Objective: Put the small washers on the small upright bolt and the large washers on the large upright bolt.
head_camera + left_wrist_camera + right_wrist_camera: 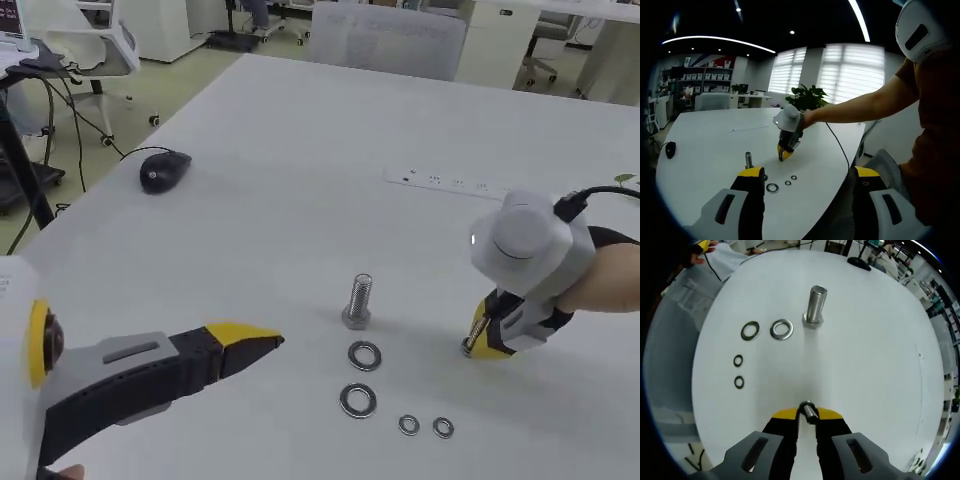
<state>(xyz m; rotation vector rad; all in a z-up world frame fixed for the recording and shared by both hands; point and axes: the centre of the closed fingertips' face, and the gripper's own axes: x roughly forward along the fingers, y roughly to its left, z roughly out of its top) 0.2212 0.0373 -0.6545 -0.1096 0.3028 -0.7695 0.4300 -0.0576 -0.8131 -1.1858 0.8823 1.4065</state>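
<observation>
We see the right gripper low over the white desk, its yellow-tipped fingers drawn in almost together and pinching a small silver bolt between them. In the head view the bolt stands nearly upright in that grip, with its lower end at the desk surface, though we cannot tell whether it touches. The left gripper hangs at our near left, well apart from the work. In its own view its two yellow-tipped fingers stand wide apart, with nothing between them and nothing touching them. A large silver hex-head bolt stands upright on its head near the middle of the desk, to the left of the right gripper and apart from it. Just in front of it lies a large flat steel washer, and a second large steel washer lies near that one on our side. Both are flat on the desk and neither touches the other. To the right of the second one, a small steel washer and another small steel washer lie side by side with a gap between them. None of the four sits on a bolt. Farther back we see a black computer mouse on the left and a white power strip on the right.
</observation>
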